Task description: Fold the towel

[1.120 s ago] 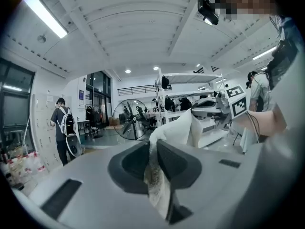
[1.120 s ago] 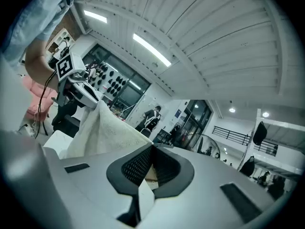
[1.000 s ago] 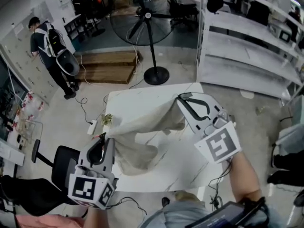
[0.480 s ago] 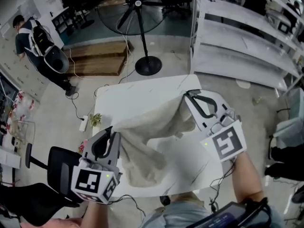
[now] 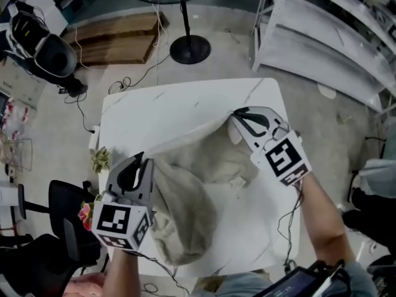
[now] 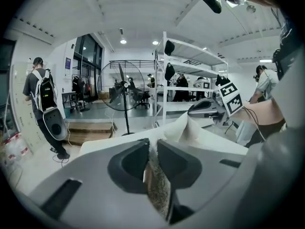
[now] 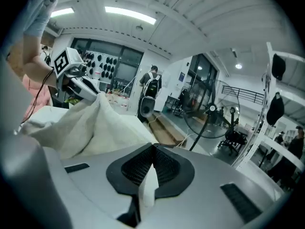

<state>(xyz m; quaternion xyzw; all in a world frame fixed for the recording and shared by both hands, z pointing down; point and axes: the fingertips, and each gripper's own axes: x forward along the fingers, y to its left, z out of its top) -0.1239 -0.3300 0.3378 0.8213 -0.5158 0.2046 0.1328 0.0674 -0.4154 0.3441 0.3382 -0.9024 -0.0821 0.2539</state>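
Note:
A beige towel [image 5: 198, 166] is stretched along one edge between my two grippers, and its slack lies bunched on the white table [image 5: 173, 110]. My left gripper [image 5: 143, 160] is at the table's left side, shut on one towel corner. The left gripper view shows that cloth [image 6: 155, 175] pinched between the jaws. Over the table's right half, my right gripper [image 5: 236, 116] is shut on the other corner. In the right gripper view a white fold [image 7: 148, 185] is nipped between the ribbed pads, and the towel [image 7: 90, 125] runs off toward the left gripper [image 7: 78, 86].
A standing fan's base [image 5: 189, 47] and a wooden pallet [image 5: 117, 39] are on the floor beyond the table. White shelving [image 5: 322, 36] stands at the far right. A black office chair [image 5: 62, 206] and a small plant [image 5: 99, 159] are off the table's left edge.
Both grippers have come down toward the table with the towel still held. The hanging cloth now rests in a heap on the tabletop.

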